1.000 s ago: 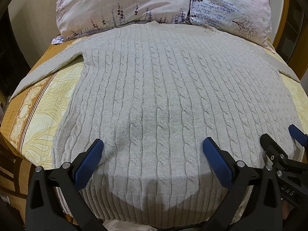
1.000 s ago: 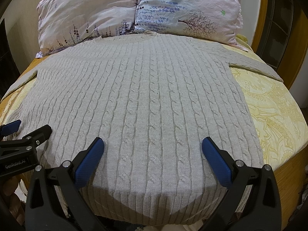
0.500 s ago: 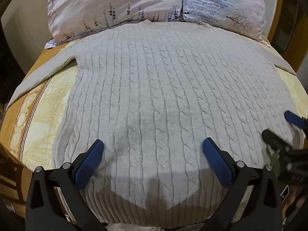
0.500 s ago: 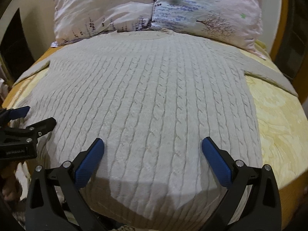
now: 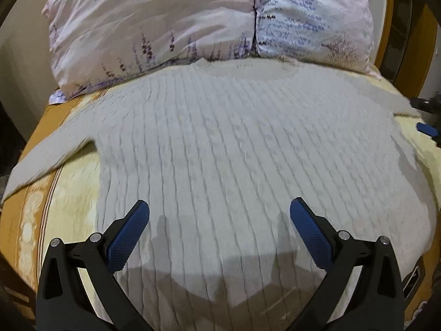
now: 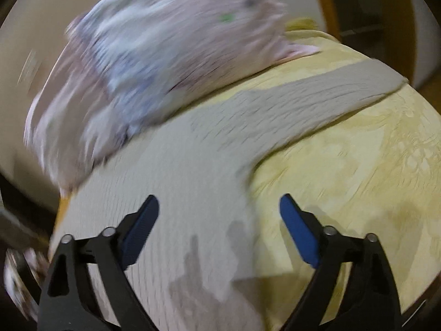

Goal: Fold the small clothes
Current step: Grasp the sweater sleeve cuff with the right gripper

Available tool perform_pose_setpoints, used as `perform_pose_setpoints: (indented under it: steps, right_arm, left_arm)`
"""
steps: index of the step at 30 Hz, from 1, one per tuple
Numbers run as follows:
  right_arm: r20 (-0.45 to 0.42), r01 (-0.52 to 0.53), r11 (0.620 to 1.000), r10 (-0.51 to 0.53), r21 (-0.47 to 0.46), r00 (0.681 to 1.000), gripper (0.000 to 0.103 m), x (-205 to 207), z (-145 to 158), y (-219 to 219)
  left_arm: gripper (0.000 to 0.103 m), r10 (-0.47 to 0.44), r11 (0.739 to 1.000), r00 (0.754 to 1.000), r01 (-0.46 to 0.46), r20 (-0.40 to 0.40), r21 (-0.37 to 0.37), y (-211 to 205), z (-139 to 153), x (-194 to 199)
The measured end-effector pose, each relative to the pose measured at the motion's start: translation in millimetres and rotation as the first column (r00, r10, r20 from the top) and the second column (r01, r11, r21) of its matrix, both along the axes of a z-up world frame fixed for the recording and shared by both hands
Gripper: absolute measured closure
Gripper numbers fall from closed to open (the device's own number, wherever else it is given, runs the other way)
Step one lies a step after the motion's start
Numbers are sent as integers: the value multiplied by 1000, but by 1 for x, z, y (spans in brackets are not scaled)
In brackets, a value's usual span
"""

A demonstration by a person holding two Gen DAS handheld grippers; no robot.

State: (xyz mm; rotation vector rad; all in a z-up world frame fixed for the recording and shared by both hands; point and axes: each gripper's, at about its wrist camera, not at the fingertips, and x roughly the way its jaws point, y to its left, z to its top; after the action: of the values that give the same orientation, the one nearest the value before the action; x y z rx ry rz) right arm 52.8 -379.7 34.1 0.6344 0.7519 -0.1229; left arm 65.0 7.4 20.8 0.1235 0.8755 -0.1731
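One cable-knit sweater (image 5: pixel 234 160) lies flat, front up, on the yellow bedspread (image 5: pixel 74 190), its collar at the far end touching two floral pillows (image 5: pixel 154 24). Both sleeves are spread out: the left sleeve (image 5: pixel 46 154) runs toward the near-left edge of the bed, the right sleeve (image 6: pixel 317 91) toward the far right.

The left gripper (image 5: pixel 219 215) hangs over the near hem with its jaws spread wide and nothing between them. The right gripper (image 6: pixel 219 209) is equally spread and empty, placed over the sweater's right side edge below the armpit; its view is heavily blurred.

Likely risks: a hasty pinch at that side edge could catch the bedspread along with the knit, or take only the top layer, so the fold drags crooked. The loose knit may also stretch or bunch if one gripper lifts alone
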Motion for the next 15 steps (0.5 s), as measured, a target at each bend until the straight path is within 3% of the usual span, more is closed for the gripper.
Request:
perform_pose_setpoints:
  steps: [4, 6, 10, 15]
  right_arm:
    - [-50, 94, 991, -90, 96, 995, 45, 26, -8, -40]
    - [-91, 129, 982, -117, 141, 989, 51, 35, -18, -55]
    - [-138, 161, 970, -137, 180, 981, 56, 45, -35, -62]
    - [-114, 192, 961, -171, 198, 979, 60, 50, -37, -69]
  left_arm:
    - [1, -53, 992, 999, 53, 4, -111, 9, 8, 17]
    - [1, -57, 987, 998, 57, 5, -148, 14, 10, 24]
    - [1, -55, 991, 998, 55, 9, -121, 15, 12, 37]
    - [1, -59, 990, 998, 57, -9, -131, 17, 11, 50]
